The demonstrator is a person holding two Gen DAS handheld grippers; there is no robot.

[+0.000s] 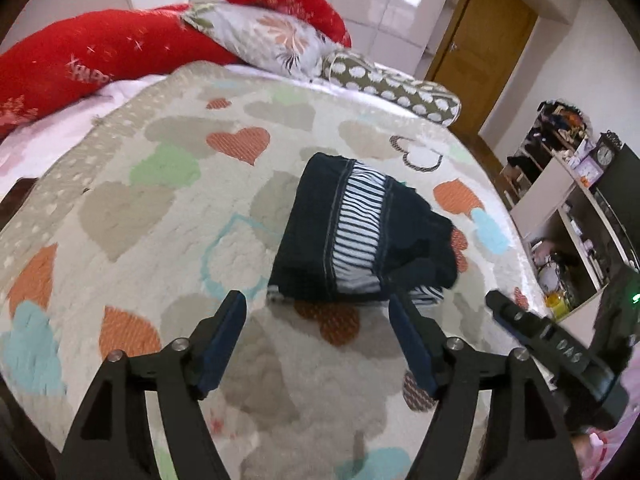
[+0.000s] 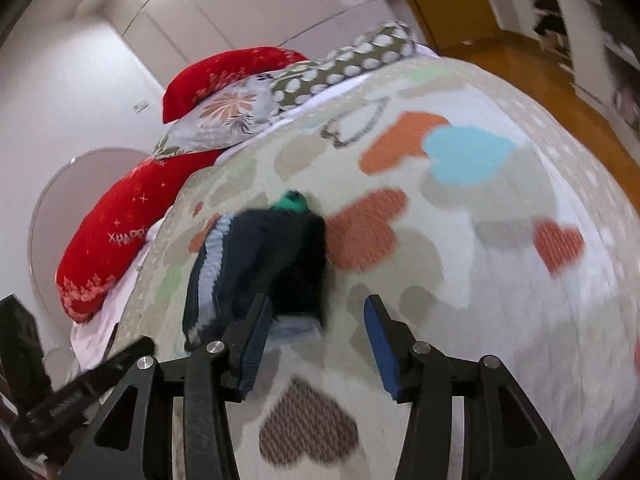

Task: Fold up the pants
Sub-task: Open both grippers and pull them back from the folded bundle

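Left wrist view: the left gripper (image 1: pixel 316 312) occupied the lower centre of the frame, its jaws spread wide and holding nothing. Just above its fingertips, at centre frame, the pants (image 1: pixel 352 236) lay folded into a compact dark bundle with a band of black-and-white stripes running down its middle. The bundle rested on the heart-patterned quilt (image 1: pixel 160 208) that filled most of the frame. At the lower right edge, part of the right gripper (image 1: pixel 540 328) entered the picture; its jaws could not be judged from this view. Along the upper left lay a red pillow (image 1: pixel 100 64), with a floral pillow (image 1: pixel 264 36) at upper centre and a dotted bolster (image 1: pixel 392 88) to its right. A wooden door (image 1: pixel 484 28) stood at upper right, and a cluttered shelf (image 1: pixel 576 216) lined the right edge.

Right wrist view: the picture was motion-blurred. The right gripper (image 2: pixel 318 334) sat at lower centre, jaws parted wide and empty. The pants (image 2: pixel 256 268) appeared left of centre, partly behind the left-hand fingertip. A small green item (image 2: pixel 292 202) showed at the bundle's upper edge; whether it belonged to the pants could not be told.
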